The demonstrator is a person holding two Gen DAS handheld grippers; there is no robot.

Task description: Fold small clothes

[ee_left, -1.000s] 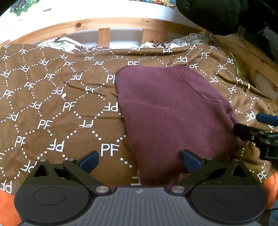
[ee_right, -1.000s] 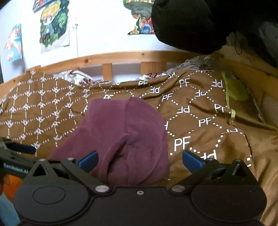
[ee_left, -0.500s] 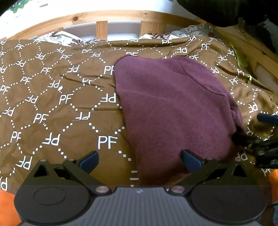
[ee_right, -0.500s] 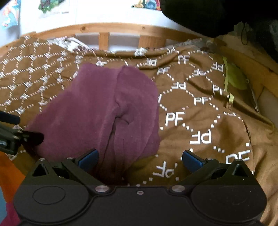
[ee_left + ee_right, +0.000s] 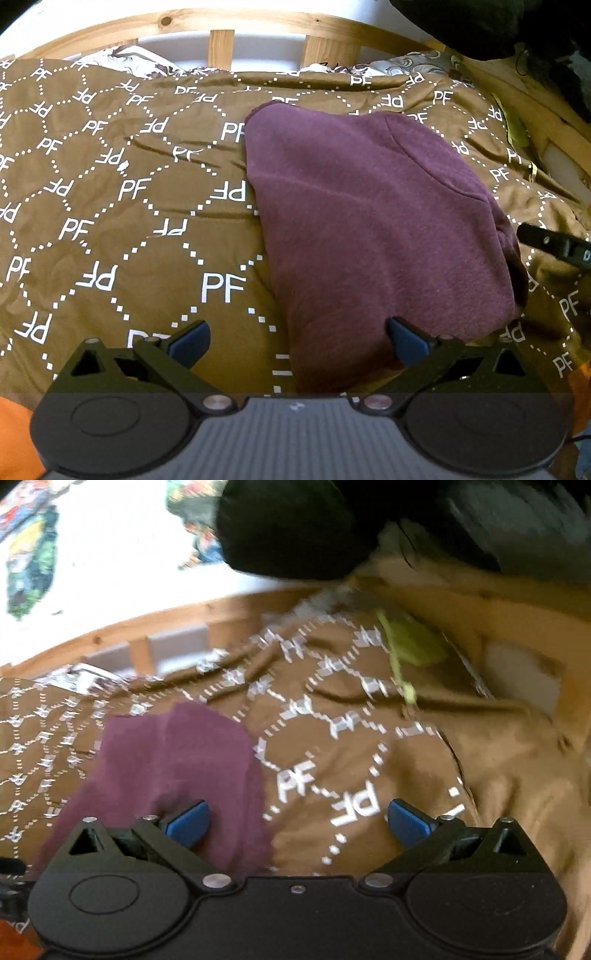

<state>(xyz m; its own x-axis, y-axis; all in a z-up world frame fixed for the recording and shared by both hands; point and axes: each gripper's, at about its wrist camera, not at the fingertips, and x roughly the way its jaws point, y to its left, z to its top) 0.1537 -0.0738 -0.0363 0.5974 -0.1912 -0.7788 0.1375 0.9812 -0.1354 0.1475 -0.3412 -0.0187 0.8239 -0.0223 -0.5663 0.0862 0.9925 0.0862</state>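
Observation:
A folded maroon garment (image 5: 369, 229) lies flat on the brown "PF" patterned bedspread (image 5: 122, 206). My left gripper (image 5: 297, 343) is open just above the garment's near edge, its right blue pad over the cloth and its left pad over the bedspread. In the blurred right wrist view the same maroon garment (image 5: 173, 771) sits at lower left. My right gripper (image 5: 297, 823) is open, its left pad over the garment's right side. One black finger of the right gripper shows at the garment's right edge in the left wrist view (image 5: 554, 245).
A wooden slatted bed rail (image 5: 258, 33) runs along the far side, with patterned pillows (image 5: 122, 62) against it. Dark clothing (image 5: 291, 524) hangs at the upper right. A lime-green strip (image 5: 410, 646) lies on the bedspread at right. Orange fabric (image 5: 14, 435) shows at the near left corner.
The right gripper's view has swung upward and blurred, and the garment fills less of it. In the left wrist view the right gripper's finger has lifted slightly beside the garment. The left gripper barely moved.

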